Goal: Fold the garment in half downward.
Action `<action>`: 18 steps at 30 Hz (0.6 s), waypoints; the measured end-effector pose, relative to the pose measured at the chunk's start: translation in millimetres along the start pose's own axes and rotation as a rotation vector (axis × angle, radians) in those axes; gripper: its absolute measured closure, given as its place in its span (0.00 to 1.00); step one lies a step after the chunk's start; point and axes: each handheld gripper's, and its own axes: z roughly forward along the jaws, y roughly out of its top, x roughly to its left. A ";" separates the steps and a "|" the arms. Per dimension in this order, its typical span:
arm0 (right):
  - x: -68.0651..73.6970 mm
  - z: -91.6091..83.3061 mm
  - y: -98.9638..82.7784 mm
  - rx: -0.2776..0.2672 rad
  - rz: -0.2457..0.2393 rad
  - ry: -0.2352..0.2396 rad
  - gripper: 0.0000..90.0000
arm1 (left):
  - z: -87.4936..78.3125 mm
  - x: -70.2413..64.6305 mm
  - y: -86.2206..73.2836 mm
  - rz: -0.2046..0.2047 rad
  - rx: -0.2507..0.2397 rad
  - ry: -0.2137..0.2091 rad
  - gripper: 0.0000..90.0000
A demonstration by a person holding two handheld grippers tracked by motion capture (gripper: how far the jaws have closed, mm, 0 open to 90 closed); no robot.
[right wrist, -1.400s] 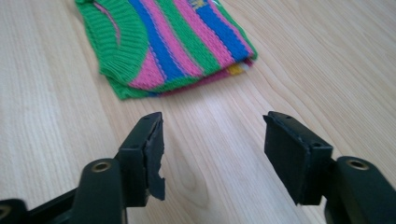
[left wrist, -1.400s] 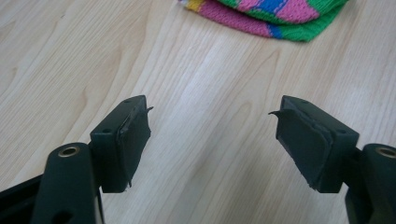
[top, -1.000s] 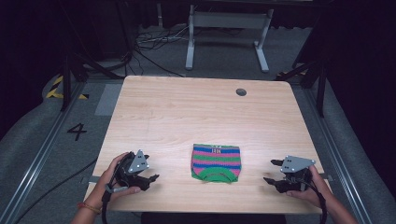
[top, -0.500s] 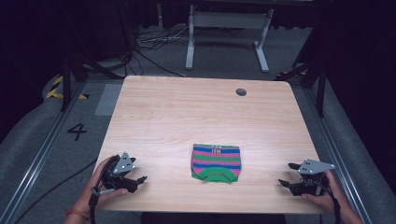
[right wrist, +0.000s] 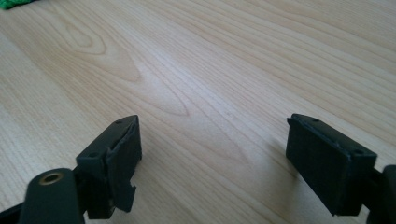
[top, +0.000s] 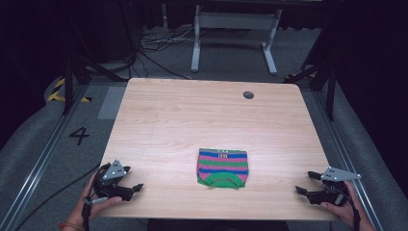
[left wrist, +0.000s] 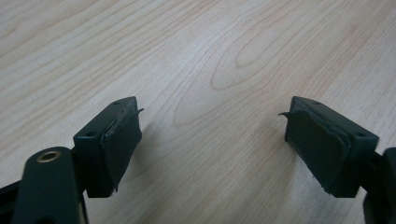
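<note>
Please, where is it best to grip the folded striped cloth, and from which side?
Probably a near corner of the striped cloth, at its green hem, coming from the person's side. It lies flat, so only edges give the jaws something to pinch.

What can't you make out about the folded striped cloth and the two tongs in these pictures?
- Striped cloth: the label's print in the high view is too small to read; what garment it is, its fold hides.
- Same cloth in the right gripper view: cut off by the top edge, leaving a green corner.
- Left tongs and right tongs: small and dark in the high view.
</note>
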 end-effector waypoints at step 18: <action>-3.0 -1.6 -2.0 0.002 -0.001 0.001 0.18 | -1.1 -3.7 -1.6 -0.033 0.005 0.042 0.17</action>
